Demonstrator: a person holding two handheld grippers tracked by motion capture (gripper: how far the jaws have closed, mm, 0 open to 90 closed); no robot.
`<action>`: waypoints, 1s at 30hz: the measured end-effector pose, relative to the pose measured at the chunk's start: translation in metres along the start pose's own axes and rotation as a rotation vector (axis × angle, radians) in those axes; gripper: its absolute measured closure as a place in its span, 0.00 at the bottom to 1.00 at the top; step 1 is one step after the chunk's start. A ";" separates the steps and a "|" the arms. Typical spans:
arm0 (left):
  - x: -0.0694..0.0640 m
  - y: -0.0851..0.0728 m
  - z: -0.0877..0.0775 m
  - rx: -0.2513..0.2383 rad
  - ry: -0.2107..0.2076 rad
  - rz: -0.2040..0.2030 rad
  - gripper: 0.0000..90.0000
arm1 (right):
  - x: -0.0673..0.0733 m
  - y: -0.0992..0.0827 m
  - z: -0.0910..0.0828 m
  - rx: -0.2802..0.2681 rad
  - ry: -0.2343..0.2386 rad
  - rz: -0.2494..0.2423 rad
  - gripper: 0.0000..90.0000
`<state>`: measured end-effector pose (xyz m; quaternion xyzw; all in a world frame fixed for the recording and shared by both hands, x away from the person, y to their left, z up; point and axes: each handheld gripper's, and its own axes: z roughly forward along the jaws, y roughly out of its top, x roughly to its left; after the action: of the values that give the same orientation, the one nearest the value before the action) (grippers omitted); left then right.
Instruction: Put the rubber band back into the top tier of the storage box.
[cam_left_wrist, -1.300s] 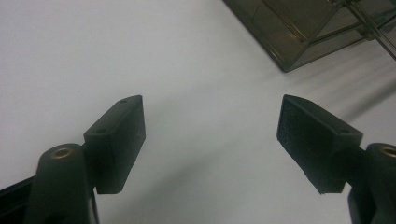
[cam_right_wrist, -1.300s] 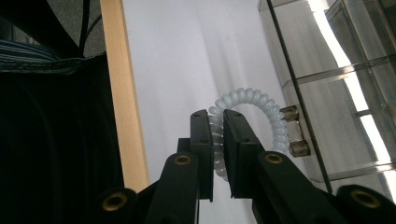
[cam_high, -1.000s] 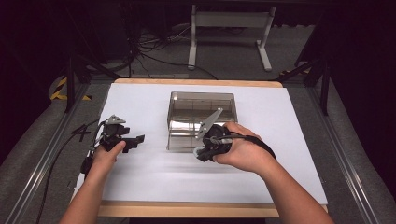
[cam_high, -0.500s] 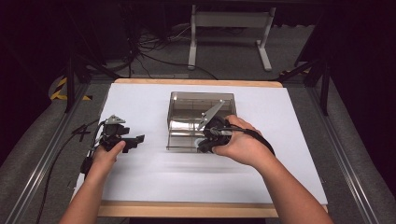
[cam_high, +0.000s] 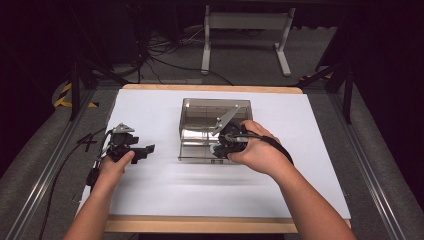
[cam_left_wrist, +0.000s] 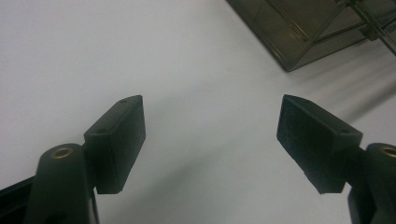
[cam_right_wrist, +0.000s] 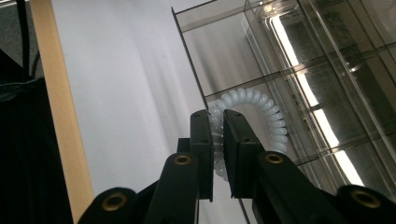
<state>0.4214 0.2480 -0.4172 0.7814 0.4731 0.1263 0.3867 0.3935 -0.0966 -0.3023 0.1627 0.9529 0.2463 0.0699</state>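
A pale, translucent coiled hair tie arches at centre frame, pinched between the right gripper jaws before the smoky clear box; the left gripper gapes wide.

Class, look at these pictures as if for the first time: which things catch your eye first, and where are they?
First comes the clear smoky plastic box with dividers, standing in the middle of the white table. At its near right part the right gripper is shut on a white spiral hair tie, seen against the box's compartments. Left of the box, apart from it, the left gripper rests with its jaws wide open over bare table.
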 end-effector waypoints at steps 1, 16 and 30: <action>0.000 0.000 0.000 -0.001 0.000 -0.001 0.27 | -0.001 0.000 0.001 0.002 -0.006 -0.003 0.93; 0.000 0.000 0.000 -0.005 0.000 -0.004 0.27 | -0.011 0.000 0.015 0.004 -0.016 -0.020 0.93; 0.000 0.001 -0.001 -0.011 -0.001 -0.004 0.27 | -0.020 -0.004 0.032 0.029 0.004 0.005 0.93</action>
<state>0.4208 0.2481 -0.4158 0.7784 0.4737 0.1277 0.3917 0.4176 -0.0924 -0.3308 0.1655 0.9562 0.2327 0.0651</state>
